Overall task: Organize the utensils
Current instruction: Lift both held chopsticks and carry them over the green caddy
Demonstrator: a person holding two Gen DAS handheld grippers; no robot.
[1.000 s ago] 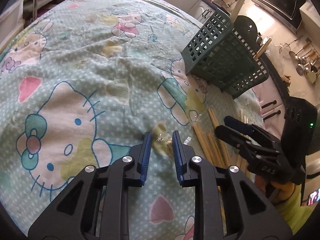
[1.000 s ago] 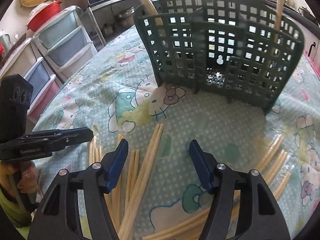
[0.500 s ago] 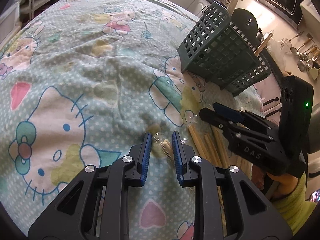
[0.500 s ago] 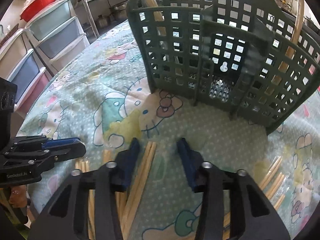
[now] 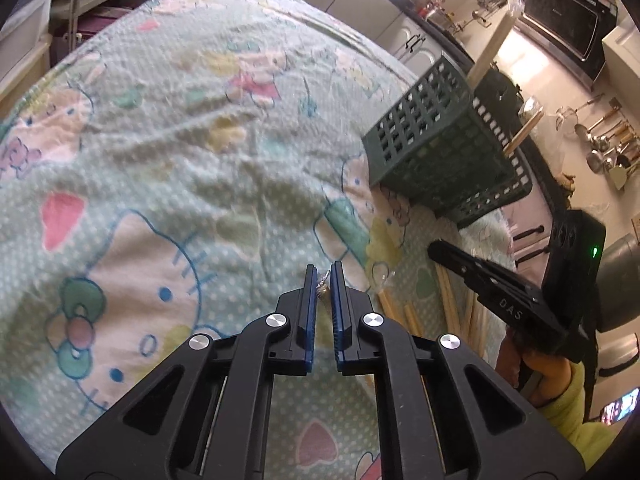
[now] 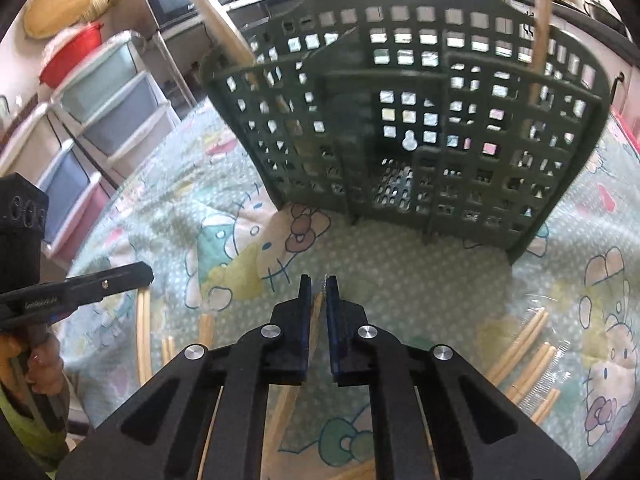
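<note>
My left gripper (image 5: 322, 272) is shut on the end of a plastic-wrapped chopstick pair (image 5: 323, 286), just above the Hello Kitty cloth. My right gripper (image 6: 319, 282) is shut on a wrapped wooden chopstick pair (image 6: 316, 312); it also shows in the left wrist view (image 5: 434, 249). A dark green lattice utensil basket (image 6: 400, 128) stands upright ahead of it, with two wooden sticks (image 6: 212, 16) leaning in its compartments. More wrapped chopsticks (image 6: 524, 356) lie on the cloth at right and others (image 6: 144, 336) at left.
The table is covered by a patterned cloth (image 5: 180, 152). Plastic drawers (image 6: 92, 120) stand at the left beyond the table edge. A counter with a microwave (image 5: 560, 28) and hanging ladles (image 5: 604, 148) lies beyond the basket (image 5: 444, 148).
Both grippers have closed: the left on a wrapped chopstick end, the right on a chopstick pair. The right gripper has moved closer to the basket.
</note>
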